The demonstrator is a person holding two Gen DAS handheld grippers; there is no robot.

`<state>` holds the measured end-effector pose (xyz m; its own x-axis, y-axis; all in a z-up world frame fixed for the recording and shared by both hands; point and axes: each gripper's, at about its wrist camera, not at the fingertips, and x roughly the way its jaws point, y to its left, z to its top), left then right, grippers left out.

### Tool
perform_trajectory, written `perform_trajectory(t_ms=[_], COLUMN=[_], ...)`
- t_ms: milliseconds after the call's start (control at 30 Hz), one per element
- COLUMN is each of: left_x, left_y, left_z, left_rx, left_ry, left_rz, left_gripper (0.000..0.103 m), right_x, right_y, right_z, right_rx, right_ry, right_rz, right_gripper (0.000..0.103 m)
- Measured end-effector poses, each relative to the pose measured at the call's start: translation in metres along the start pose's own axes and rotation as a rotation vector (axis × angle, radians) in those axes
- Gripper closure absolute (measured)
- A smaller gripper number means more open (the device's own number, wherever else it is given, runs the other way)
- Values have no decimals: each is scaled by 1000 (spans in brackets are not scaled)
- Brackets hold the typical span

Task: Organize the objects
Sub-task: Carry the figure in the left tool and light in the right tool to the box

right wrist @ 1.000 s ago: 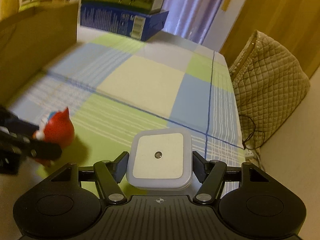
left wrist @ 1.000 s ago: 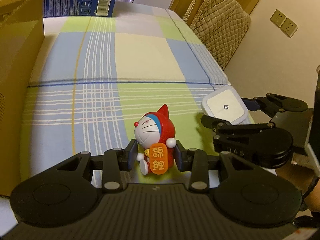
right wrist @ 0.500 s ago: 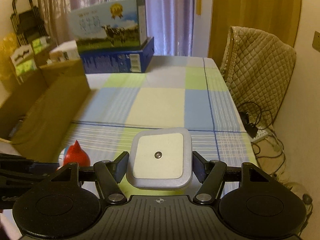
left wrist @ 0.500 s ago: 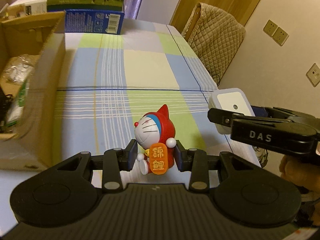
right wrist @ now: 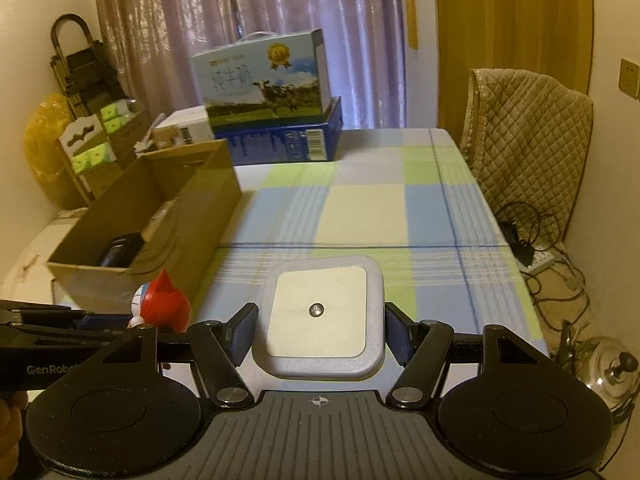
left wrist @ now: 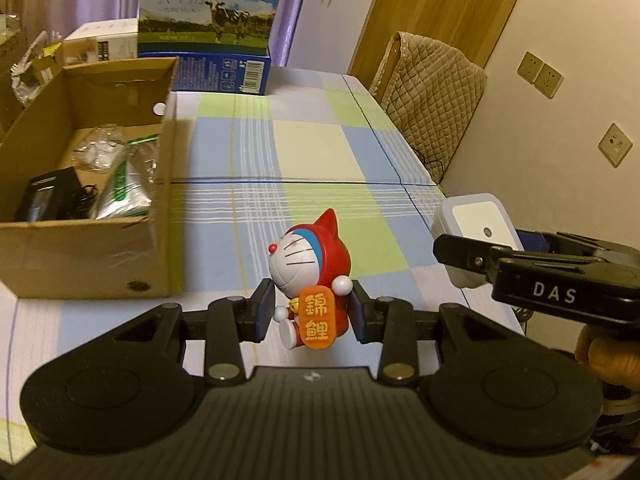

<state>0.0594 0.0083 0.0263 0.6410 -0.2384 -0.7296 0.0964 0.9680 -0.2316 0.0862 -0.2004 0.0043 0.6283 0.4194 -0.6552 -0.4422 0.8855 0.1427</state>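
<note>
Both loads lifted higher since second ago; cardboard box interior now visible. My left gripper clamps cat figurine, right gripper clamps white night light. Box drop likely next.

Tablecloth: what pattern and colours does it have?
The tablecloth is a plaid of pale blue, light green and cream blocks with thin stripes; clearest in the right wrist view.

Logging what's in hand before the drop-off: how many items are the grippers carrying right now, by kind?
Toy figure: 1, in the left gripper
White square night light: 1, in the right gripper
Total: 2
</note>
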Motion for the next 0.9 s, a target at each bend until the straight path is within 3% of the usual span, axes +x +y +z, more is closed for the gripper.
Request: perform_trajectory(t_ms=[400,900], left_x=[-41,-66], left_y=[12,36], left_z=[-25,-32], left_rx=[-11,-20], left_ry=[-21,-33], left_rz=[39,92], left_gripper=[70,70], right_x=[-20,-8], right_y=[38,72], right_z=[-16,-14], right_rx=[-28,-74], right_ry=[10,25], right_rz=[74,126], right_gripper=[40,40])
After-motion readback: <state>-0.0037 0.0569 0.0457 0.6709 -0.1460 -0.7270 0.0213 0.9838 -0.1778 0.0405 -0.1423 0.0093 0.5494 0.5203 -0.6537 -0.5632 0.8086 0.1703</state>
